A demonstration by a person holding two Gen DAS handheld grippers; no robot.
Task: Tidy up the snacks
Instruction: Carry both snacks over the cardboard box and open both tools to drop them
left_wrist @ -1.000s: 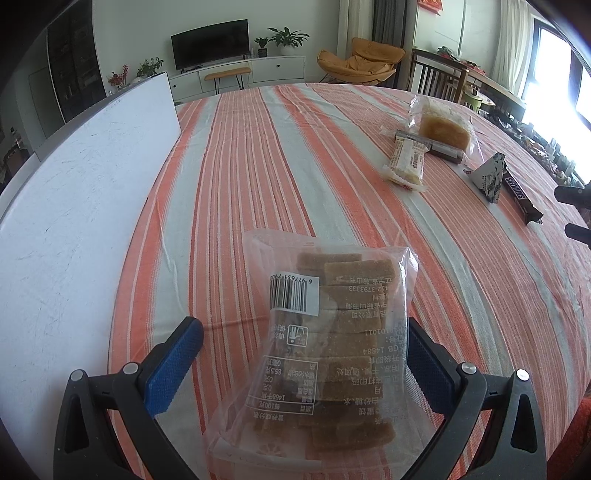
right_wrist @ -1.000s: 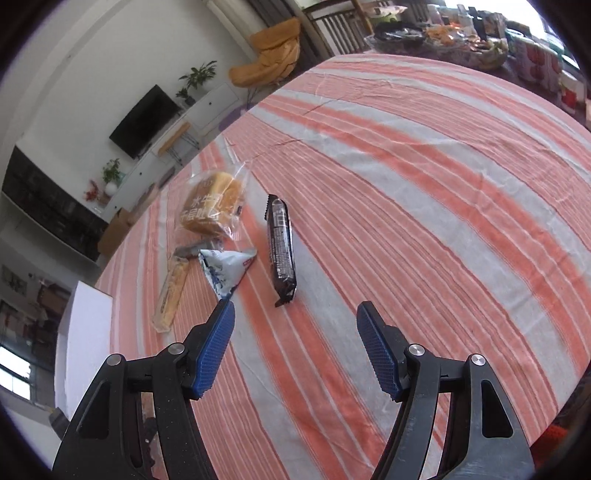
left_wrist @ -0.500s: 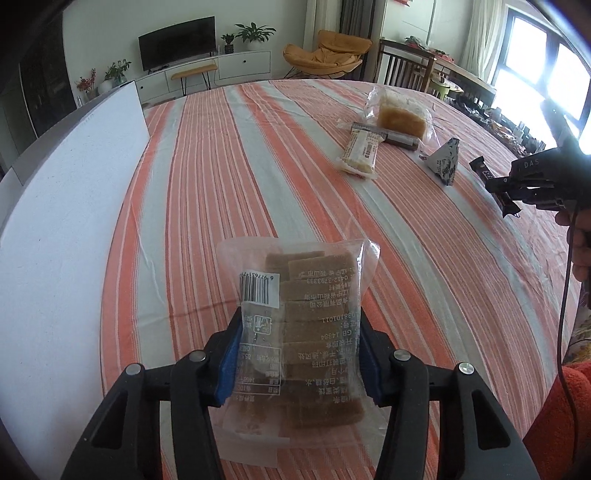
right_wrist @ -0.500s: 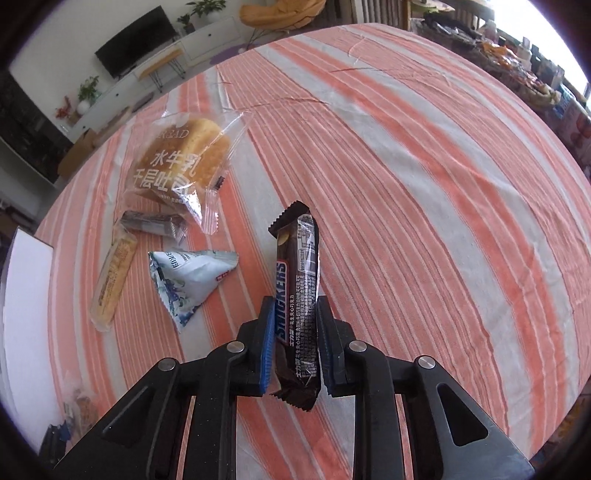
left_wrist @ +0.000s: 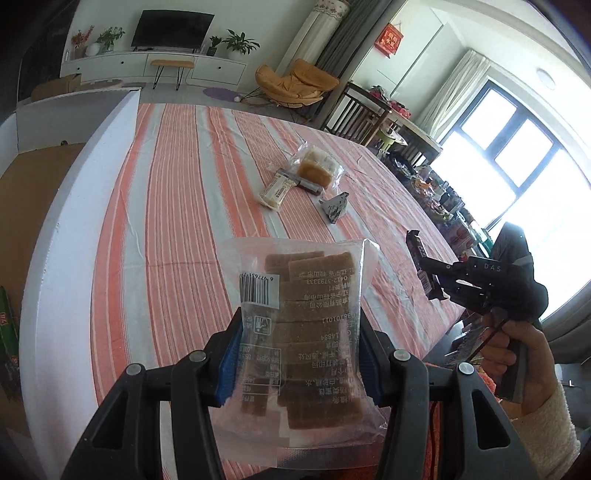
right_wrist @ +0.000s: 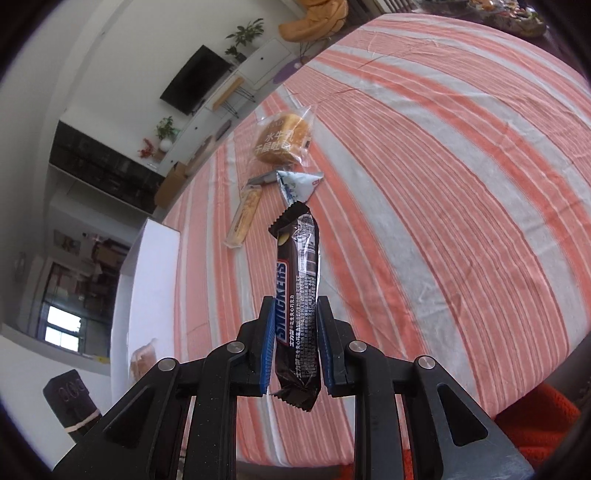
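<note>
The left claw (left_wrist: 297, 354) is clamped on a clear bag of brown slices (left_wrist: 306, 332), and the right claw (right_wrist: 295, 347) is pinched tight on a chocolate bar (right_wrist: 297, 295), both held above the striped worktop (right_wrist: 424, 184). Carry them level and slowly, keeping each grip firm so the slippery wrappers don't slide, and set them down together, probably by the white box (left_wrist: 74, 221).

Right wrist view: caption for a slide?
Right tongs shut on Snickers bar, held above striped tablecloth.

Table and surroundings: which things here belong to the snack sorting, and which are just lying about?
Job:
- clear bag of brown slices, in left gripper
- Snickers bar, in right gripper
- bread bag
- triangular pouch
- long wafer pack

Lying about:
- television
- orange chair
- potted plants
</note>
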